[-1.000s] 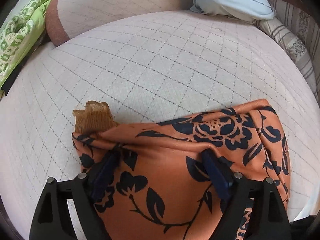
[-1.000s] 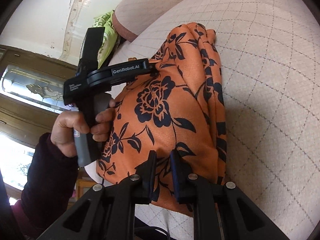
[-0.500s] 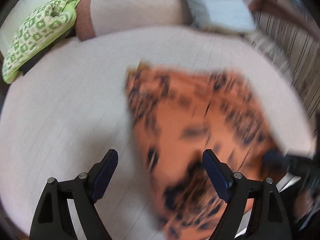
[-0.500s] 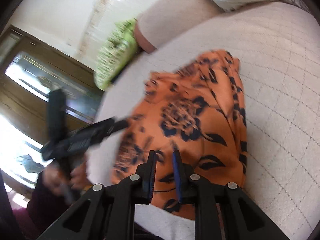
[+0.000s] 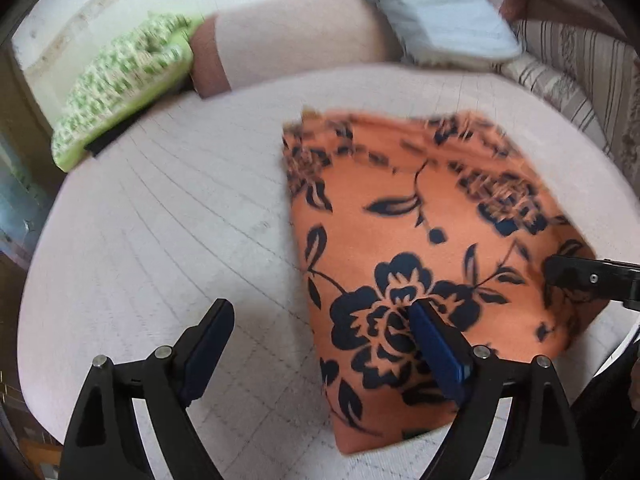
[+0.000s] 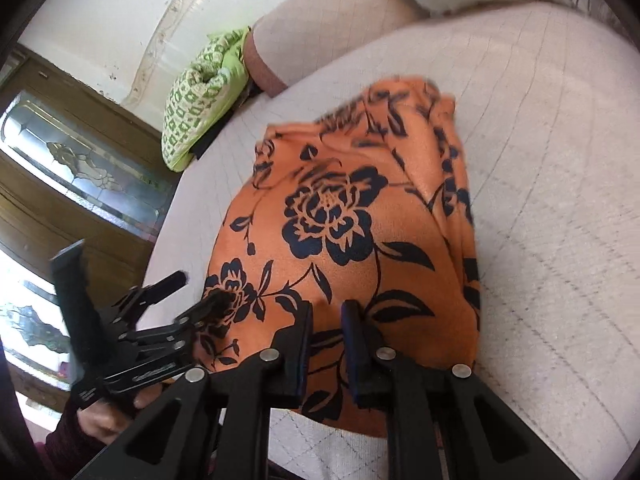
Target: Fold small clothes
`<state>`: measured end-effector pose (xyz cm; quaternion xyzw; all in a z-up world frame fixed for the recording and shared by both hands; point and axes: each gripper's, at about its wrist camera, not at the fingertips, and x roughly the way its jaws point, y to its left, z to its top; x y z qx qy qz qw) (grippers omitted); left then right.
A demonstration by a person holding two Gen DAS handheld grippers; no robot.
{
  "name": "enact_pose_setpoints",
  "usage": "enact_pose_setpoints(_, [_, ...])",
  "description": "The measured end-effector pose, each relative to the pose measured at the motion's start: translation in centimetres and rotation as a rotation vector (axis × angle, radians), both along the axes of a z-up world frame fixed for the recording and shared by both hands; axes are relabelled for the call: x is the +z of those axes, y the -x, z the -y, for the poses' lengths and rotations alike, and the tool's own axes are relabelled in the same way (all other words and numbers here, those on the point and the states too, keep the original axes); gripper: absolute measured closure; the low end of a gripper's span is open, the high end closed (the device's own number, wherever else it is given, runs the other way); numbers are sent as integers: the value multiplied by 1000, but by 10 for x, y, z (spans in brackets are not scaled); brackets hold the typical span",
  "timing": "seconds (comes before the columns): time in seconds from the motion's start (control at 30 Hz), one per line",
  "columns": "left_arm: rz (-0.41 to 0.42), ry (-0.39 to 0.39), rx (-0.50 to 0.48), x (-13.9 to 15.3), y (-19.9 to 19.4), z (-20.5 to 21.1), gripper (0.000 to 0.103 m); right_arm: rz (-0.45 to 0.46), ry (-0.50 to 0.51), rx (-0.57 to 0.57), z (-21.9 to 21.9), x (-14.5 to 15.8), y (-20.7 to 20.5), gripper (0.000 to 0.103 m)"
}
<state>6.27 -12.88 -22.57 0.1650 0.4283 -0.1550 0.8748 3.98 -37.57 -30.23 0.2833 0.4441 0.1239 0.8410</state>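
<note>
An orange garment with dark blue flowers [image 5: 420, 216] lies folded on the quilted cream cushion [image 5: 180, 220]; it also shows in the right wrist view [image 6: 352, 216]. My left gripper [image 5: 320, 340] is open and empty, its right finger over the garment's near left edge, its left finger over bare cushion. My right gripper [image 6: 326, 316] is shut on the garment's near edge. The left gripper also appears in the right wrist view [image 6: 200, 292], at the garment's left corner.
A green patterned cloth [image 5: 120, 80] lies at the cushion's far left by the sofa arm [image 5: 288, 48]. A pale blue pillow [image 5: 432, 12] sits at the back. A striped cushion [image 5: 572, 76] is at the right. A wooden glass-panelled door [image 6: 76, 168] stands to the left.
My left gripper let go of the garment and pulled back left, now open. The garment has been swung around and laid flatter on the cushion. My right gripper stays shut on its edge.
</note>
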Motion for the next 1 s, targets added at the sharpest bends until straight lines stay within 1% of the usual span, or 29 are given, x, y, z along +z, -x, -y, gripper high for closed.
enact_pose_setpoints(0.1, [85,13,9,26,17,-2,13,94,53,-17,-5,27,16,85])
enact_pose_setpoints(0.17, [129,28,12,41,25,-5,13,171,41,-30,-5,46,27,85])
enact_pose_setpoints(0.23, [164,46,17,56,30,-8,13,223,26,-47,-3,59,38,79])
enact_pose_setpoints(0.27, [177,52,21,63,32,-10,13,248,19,-54,-2,66,45,67])
enact_pose_setpoints(0.3, [194,61,21,70,33,-11,13,268,10,-59,-2,71,51,42])
enact_pose_setpoints(0.33, [206,68,21,76,37,-12,13,286,1,-66,-1,75,57,31])
enact_pose_setpoints(0.37, [217,75,22,83,40,-14,13,311,-5,-80,1,81,65,28])
enact_pose_setpoints(0.53, [258,99,28,105,49,-21,13,350,15,-97,0,104,81,28])
enact_pose_setpoints(0.7, [275,110,34,115,55,-19,13,382,32,-115,3,125,92,28])
enact_pose_setpoints(1.0, [298,106,44,126,62,-18,13,415,76,-89,-5,144,101,28])
